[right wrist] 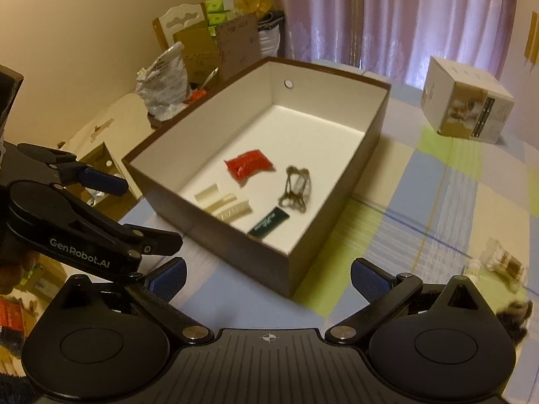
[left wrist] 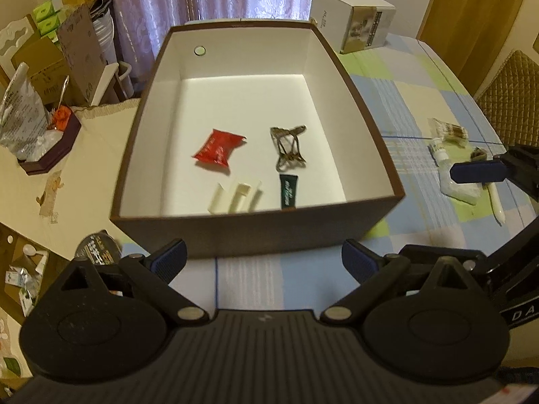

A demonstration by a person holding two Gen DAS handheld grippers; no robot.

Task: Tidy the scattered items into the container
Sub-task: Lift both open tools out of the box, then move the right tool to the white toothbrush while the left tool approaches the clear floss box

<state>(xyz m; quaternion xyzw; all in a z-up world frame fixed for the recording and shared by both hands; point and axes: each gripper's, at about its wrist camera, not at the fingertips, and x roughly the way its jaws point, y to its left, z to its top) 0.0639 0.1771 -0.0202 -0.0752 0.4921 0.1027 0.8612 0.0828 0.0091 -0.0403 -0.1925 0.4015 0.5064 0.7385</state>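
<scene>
Hovering with both claws spread and empty, my left gripper (left wrist: 262, 262) faces the brown box (left wrist: 256, 229) at 12 o'clock. My right gripper (right wrist: 267, 281) has a clear wrapped packet (right wrist: 503, 259) at 3 o'clock on the tablecloth (right wrist: 438, 202): probably light, crinkly, slippery; I would pinch its middle.

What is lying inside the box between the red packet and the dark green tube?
In the left wrist view, bare white floor of the box separates the red packet from the dark green tube; nothing lies between.
</scene>
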